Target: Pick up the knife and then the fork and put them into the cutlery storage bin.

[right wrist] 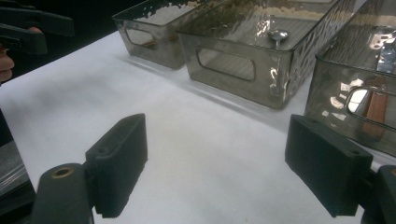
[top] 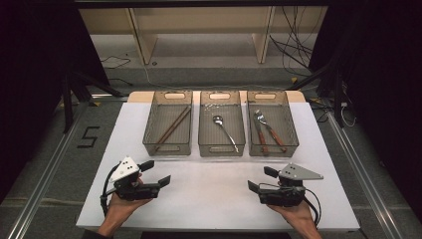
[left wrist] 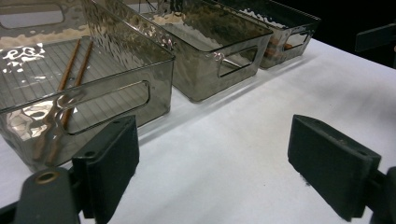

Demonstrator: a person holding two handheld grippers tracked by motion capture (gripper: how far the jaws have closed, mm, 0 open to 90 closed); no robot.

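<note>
I've got both grippers low over the white surface (top: 209, 199), nothing held. Left gripper (top: 154, 173) jaws wide, right gripper (top: 259, 180) jaws wide too (both empty). Three bins sit just ahead: chopsticks (top: 171, 127) in the left bin (top: 149, 144), spoon (top: 225, 130) in the mid bin (top: 221, 150), forks (top: 266, 130) in the right bin (top: 293, 139).

Spoon (top: 222, 128) in middle bin (top: 221, 148)
</note>
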